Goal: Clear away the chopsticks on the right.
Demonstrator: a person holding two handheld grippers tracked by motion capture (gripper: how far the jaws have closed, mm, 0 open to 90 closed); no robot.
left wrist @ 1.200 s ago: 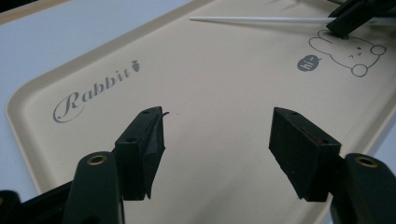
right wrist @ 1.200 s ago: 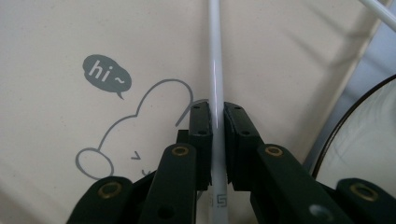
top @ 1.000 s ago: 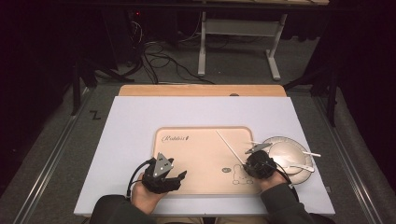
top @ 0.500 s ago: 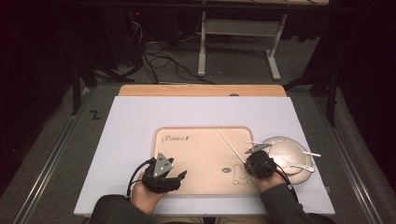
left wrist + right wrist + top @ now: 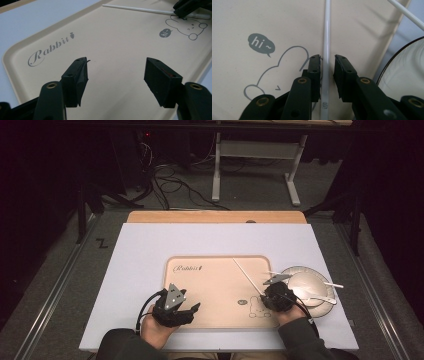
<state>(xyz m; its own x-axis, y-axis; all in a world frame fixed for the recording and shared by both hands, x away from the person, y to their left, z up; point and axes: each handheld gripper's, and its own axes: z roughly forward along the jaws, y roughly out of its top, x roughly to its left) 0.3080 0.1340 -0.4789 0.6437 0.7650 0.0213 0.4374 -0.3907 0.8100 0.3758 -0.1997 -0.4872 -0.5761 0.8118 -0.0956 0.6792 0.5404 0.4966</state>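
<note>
A beige tray (image 5: 215, 285) printed with "Rabbit" and a rabbit drawing lies on the white table top. A white chopstick (image 5: 245, 272) rests on it, slanting toward the tray's near right corner. My right gripper (image 5: 265, 296) straddles the chopstick's near end. In the right gripper view the chopstick (image 5: 327, 30) runs between the jaws of that gripper (image 5: 327, 58), which have just been opening; a thin gap shows beside each pad. My left gripper (image 5: 189, 308) hovers over the tray's near left part, and its own view shows it (image 5: 116, 67) wide open with bare tray (image 5: 120, 37) between the jaws.
A round pale plate (image 5: 300, 280) sits just right of the tray, with two more white sticks (image 5: 330, 284) lying across it. One of these sticks (image 5: 404, 13) crosses the tray's rim beside the plate (image 5: 409, 67). A wooden board edges the table's far side.
</note>
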